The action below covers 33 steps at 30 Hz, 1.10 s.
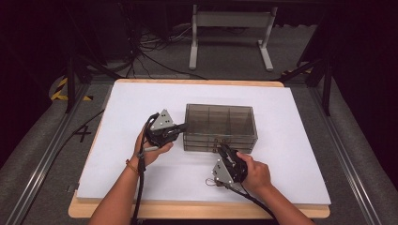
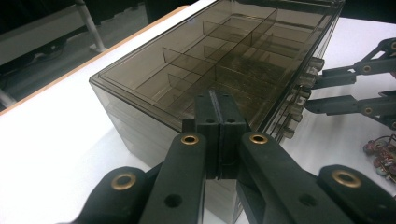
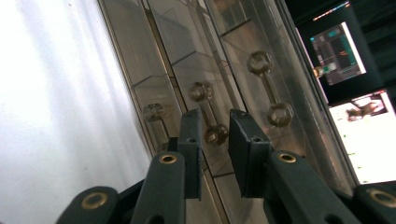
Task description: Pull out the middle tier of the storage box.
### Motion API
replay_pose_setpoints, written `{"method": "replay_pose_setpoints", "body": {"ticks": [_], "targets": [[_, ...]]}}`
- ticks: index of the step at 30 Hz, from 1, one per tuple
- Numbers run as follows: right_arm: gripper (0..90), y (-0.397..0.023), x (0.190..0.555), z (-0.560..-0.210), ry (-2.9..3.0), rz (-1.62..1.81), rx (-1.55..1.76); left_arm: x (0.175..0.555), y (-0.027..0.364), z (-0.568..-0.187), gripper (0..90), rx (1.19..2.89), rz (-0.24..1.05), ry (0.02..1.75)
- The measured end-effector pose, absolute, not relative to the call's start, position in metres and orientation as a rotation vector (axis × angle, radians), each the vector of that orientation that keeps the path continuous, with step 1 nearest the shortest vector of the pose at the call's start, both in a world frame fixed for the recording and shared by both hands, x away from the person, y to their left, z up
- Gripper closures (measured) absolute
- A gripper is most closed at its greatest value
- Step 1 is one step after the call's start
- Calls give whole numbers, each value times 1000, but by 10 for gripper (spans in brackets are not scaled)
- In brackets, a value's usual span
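Smoked clear drawer box [image 1: 220, 127] sits mid-bench on the white bench [image 1: 291, 187] top, long axis running left-right across the person's front, drawer faces toward the person.

Left gripper [image 1: 180, 126] is at the box's left end, fingers [image 2: 218, 135] fully together with nothing between them, tips resting against the top left edge of the box. Reads as bracing it, not gripping.

Right gripper [image 1: 221, 147] is at the front face, near the middle, and is the closer one to the handles. In the right gripper view three dumbbell-shaped drawer handles are stacked; the middle drawer handle [image 3: 208, 112] runs straight up away from the fingertips, its near knob sitting in the gap between the two fingers [image 3: 190, 140]. Gap is narrow, slightly wider than the knob; pads don't look pressed on it yet, so I'd call it not gripped.

Key relation: the handle bar lies level along the box front, and the fingers straddle it across that axis. My read: close on the knob, then pull straight back toward the person while the left holds the box.

Small bundle of red-and-wire parts [image 1: 212, 182] lies on the bench just beside the right hand [image 1: 256, 174].
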State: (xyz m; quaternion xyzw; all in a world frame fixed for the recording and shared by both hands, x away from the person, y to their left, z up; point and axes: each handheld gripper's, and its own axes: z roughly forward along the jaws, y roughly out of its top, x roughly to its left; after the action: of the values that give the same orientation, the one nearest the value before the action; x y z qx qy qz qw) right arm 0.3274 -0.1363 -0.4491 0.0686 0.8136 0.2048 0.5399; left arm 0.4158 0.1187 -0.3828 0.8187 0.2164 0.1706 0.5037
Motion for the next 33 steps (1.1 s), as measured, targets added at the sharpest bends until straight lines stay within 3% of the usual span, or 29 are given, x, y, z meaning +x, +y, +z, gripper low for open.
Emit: {"method": "replay_pose_setpoints", "body": {"ticks": [13,33], "targets": [[801,-119,322,-463,1804,253,21,414,118,-383,898,1982,431,526],[808,-115,318,-463,1802,223,41,414,119,-384,899,1961,402,539]]}}
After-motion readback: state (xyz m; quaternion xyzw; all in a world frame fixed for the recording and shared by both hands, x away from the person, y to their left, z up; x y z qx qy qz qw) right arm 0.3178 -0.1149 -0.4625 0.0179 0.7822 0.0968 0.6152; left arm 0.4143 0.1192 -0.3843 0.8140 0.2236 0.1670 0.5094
